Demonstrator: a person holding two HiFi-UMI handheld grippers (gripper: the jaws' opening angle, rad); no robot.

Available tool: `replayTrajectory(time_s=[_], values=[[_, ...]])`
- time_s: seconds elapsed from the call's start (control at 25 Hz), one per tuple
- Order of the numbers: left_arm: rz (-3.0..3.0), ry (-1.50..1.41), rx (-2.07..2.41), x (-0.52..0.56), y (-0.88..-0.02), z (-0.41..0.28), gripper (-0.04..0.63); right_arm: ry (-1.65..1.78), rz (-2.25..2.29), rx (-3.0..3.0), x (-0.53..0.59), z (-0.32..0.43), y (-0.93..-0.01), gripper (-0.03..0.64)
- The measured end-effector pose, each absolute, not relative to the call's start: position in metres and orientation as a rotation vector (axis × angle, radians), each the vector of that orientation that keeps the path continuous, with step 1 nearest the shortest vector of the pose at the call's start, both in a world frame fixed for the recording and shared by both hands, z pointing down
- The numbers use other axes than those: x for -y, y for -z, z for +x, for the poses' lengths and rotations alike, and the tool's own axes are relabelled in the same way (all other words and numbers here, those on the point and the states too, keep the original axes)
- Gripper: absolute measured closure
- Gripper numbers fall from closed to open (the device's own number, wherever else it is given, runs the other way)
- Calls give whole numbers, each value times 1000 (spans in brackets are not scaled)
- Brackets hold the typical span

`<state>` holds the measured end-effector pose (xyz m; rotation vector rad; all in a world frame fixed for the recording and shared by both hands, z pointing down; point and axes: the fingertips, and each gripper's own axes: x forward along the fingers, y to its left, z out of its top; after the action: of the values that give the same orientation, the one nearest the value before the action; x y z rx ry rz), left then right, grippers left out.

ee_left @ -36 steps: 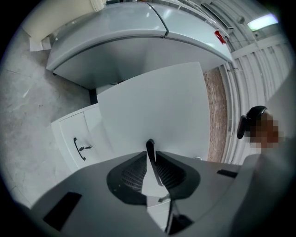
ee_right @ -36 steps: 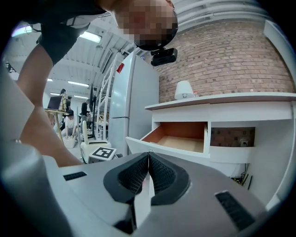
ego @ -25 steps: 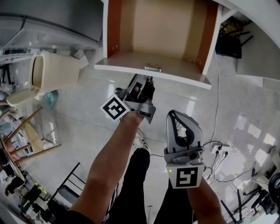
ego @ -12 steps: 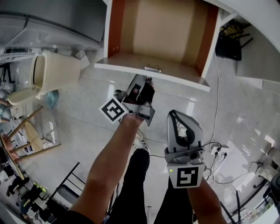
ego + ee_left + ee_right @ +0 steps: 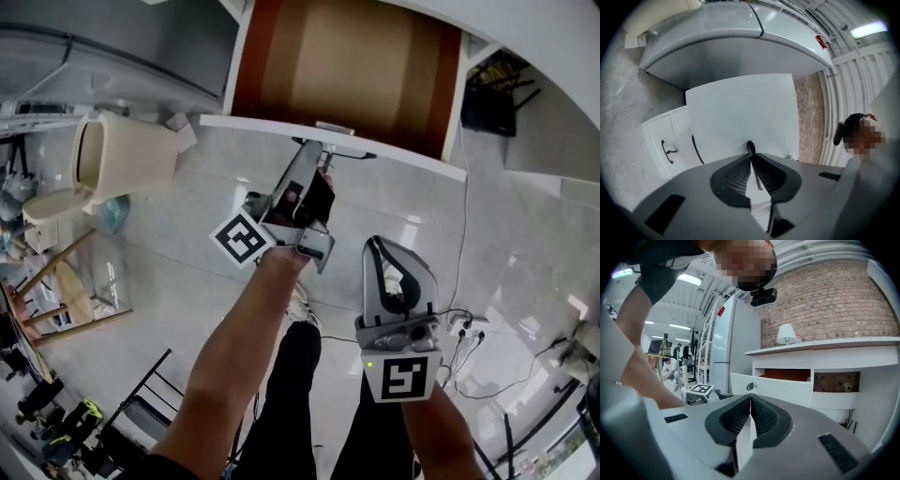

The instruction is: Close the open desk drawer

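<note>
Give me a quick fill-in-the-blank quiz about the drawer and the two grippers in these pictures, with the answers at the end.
The desk drawer stands ___.
Nearest the drawer's front is the ___ gripper.
The right gripper has its jaws ___, with nothing between them.
A white ___ stands on the desk top.
Missing words: open; left; shut; lamp.
</note>
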<state>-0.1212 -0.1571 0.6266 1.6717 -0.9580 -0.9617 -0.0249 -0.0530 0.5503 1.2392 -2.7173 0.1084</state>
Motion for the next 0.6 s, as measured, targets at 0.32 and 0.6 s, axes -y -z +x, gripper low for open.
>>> replayTrajectory(time_s=[0.32,0.6], values=[[1653,968,962,164,-608,-125,552,-109,1281,2724,61,-26,-537,589],[1623,934,984,168,-605,-122,552,-122,1310,2720,67,-20,-525,589]])
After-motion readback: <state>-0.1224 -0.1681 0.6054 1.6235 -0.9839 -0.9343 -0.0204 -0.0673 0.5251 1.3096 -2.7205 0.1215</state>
